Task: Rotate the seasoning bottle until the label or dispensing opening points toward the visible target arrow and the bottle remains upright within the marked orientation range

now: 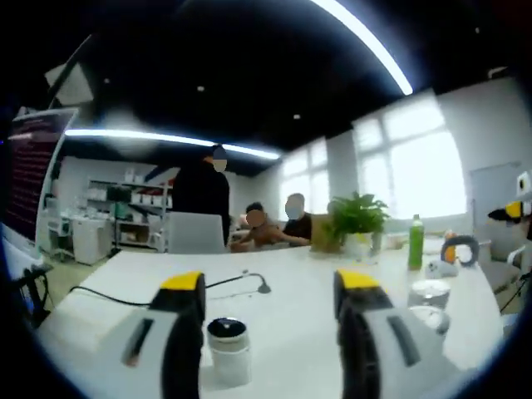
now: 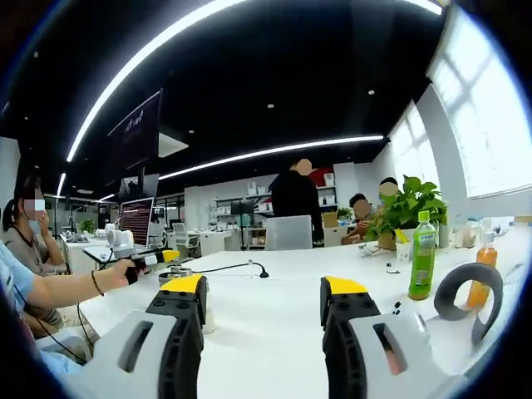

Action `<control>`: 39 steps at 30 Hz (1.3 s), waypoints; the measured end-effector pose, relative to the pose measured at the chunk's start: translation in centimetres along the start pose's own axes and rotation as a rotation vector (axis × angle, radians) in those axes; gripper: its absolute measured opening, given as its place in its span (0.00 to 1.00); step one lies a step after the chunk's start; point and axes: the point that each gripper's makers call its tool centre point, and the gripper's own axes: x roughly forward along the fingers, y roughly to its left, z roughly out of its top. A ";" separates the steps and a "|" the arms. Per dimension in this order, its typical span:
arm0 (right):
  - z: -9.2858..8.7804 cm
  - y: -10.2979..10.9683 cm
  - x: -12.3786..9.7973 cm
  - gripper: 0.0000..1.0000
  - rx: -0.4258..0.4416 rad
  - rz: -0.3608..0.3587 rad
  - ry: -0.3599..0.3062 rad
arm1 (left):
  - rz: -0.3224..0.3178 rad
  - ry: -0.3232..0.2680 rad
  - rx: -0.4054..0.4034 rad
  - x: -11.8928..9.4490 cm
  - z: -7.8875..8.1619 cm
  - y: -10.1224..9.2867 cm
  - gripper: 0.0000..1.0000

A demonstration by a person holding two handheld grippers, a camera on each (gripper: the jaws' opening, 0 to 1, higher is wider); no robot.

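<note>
Standing upright on the white table (image 1: 291,283), the seasoning bottle (image 1: 228,351), small and white with a dark cap, sits low between the left gripper (image 1: 270,332) jaws, nearer the left one and apparently untouched. Both grippers are spread wide, holding nothing; the right gripper (image 2: 266,320) hovers over bare tabletop. No target arrow is visible, so I'd locate it first, then close squarely on the body and twist without tipping.

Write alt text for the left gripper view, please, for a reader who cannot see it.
The open left gripper frames a small white seasoning bottle with a dark cap, upright on a white table. Behind stand a green bottle and a potted plant.
</note>
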 end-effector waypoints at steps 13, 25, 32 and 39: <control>0.5 -0.9 -0.6 0.55 0.026 -0.006 -0.019 | 0.093 0.092 0.047 2.0 -5.6 1.8 0.59; 1.0 -1.4 -1.0 0.55 0.032 -0.010 -0.038 | 0.172 0.120 0.001 3.0 -7.5 3.0 0.51; 1.0 -2.1 -0.9 0.59 0.034 -0.019 -0.032 | 0.195 0.145 0.066 3.3 -8.4 3.4 0.51; 1.6 -3.6 -1.7 0.59 0.007 -0.075 -0.039 | 0.211 0.119 -0.022 4.0 -8.6 4.4 0.37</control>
